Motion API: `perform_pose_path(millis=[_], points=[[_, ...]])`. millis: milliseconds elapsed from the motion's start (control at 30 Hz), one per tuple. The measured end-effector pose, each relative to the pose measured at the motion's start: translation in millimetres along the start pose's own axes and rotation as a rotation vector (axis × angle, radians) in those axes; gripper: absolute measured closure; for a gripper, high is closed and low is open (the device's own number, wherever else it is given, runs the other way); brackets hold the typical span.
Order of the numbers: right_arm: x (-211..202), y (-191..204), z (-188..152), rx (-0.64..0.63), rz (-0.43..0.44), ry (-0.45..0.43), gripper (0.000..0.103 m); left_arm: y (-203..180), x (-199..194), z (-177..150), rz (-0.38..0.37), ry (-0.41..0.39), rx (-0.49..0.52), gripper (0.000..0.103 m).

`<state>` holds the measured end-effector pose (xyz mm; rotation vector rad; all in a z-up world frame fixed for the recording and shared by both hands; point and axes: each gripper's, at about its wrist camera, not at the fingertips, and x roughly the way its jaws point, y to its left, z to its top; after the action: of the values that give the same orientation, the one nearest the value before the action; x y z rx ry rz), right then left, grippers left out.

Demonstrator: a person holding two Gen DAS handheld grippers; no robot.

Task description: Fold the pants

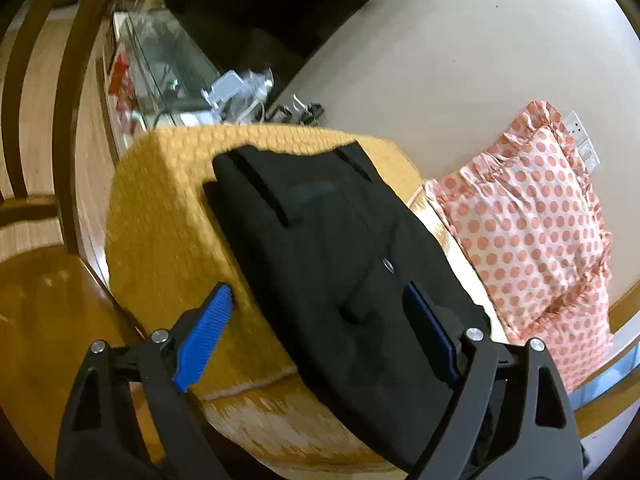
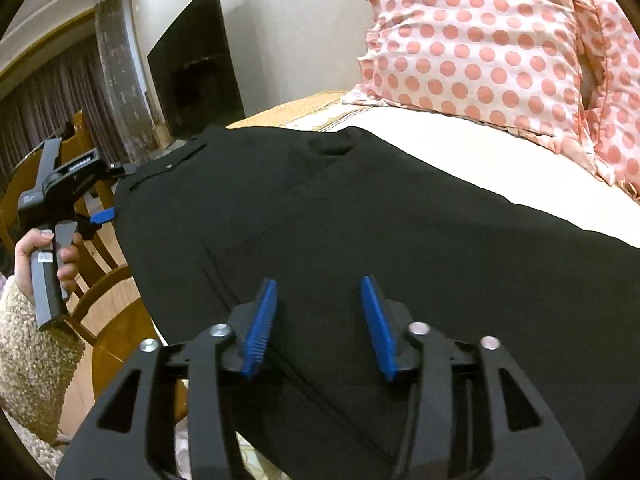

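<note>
Right gripper [image 2: 318, 326] fingers spread, black pants [image 2: 360, 220] lengthwise, waistband far.

left wrist: low, close | right wrist: above | shared: pants [image 1: 340, 248]

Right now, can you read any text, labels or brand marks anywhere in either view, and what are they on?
Nothing is legible.
Left gripper: white print on the top of its body, too blurred to read.
Its handle: a small white sticker, too small to read.
Black pants: no visible tag or print.
</note>
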<state>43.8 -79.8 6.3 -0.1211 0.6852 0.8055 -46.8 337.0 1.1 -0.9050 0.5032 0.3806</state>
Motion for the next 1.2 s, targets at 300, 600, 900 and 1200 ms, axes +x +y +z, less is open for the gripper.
perform_pose_path(millis=[300, 600, 900, 1200], points=[[8, -6, 10, 0.027, 0.019, -0.002, 0.046, -43, -6, -44, -0.048, 0.108, 0.038, 0.013], [5, -14, 9, 0.065, 0.023, -0.023, 0.044, -53, -11, -33, -0.143, 0.094, 0.011, 0.017], [-16, -34, 2, 0.099, 0.003, -0.075, 0.043, -24, 5, -7, -0.055, 0.015, -0.113, 0.021], [-64, -75, -18, 0.188, -0.065, -0.169, 0.039, -40, 14, 11, 0.075, -0.031, -0.030, 0.086]])
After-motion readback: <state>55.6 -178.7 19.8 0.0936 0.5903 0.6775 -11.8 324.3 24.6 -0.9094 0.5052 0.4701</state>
